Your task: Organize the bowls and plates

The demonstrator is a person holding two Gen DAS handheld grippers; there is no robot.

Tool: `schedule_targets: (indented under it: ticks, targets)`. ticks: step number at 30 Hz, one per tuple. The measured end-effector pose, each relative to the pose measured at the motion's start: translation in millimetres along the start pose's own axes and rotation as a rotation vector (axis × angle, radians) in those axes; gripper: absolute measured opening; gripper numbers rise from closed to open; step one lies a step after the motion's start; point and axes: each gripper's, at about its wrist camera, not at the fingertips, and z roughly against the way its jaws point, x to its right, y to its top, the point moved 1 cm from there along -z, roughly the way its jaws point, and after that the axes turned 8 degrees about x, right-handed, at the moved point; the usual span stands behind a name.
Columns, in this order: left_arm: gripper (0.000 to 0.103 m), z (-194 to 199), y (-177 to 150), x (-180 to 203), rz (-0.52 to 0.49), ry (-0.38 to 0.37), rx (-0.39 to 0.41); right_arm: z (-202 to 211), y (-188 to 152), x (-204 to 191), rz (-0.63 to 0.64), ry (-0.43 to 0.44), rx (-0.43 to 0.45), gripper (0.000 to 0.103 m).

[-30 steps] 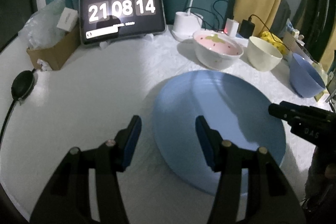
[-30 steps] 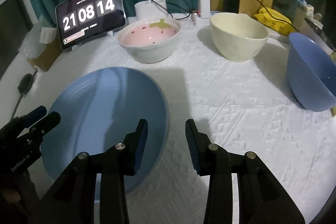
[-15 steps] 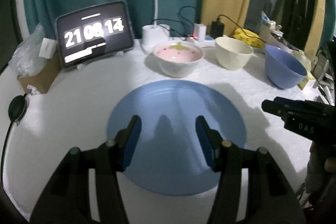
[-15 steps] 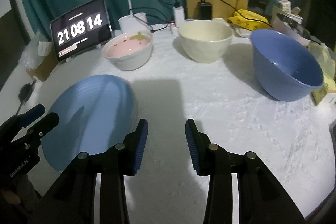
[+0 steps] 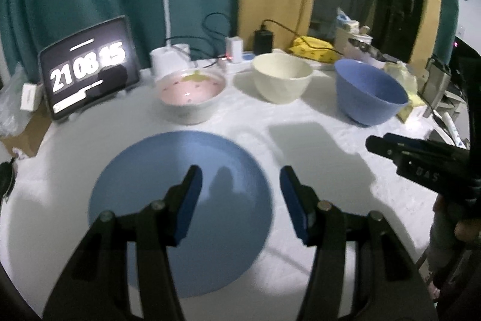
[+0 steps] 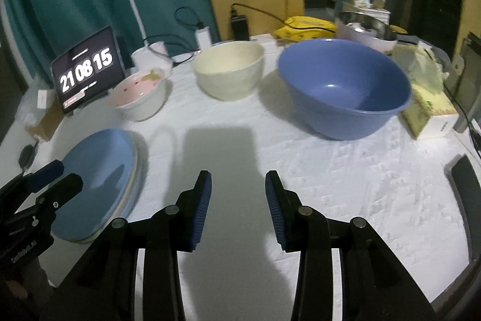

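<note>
Bowls stand in a row beyond the plate (image 5: pixel 168 176); the blue bowl (image 6: pixel 342 86) lies ahead of the right hand-held gripper (image 6: pixel 238 200), nearer than the left hand-held gripper (image 5: pixel 240 200), both gaping and empty.

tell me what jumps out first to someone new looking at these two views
The flat round blue plate lies nearest on the white table, topping a stack of plates. Behind it, three bowls stand in a row: pink-lined white bowl, cream bowl, deep blue plastic bowl. Far left, a tablet clock glows.

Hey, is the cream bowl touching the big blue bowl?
Apart. The right wrist view shows white tablecloth between the cream bowl and the big blue bowl.
</note>
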Motion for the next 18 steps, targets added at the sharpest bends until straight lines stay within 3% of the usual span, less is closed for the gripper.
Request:
schedule_targets:
  ticks: [18]
  targets:
    - [0.056,-29,33,79,-0.06,-0.113,0.013,18,18,77,-0.068,-0.081,0.055,0.039]
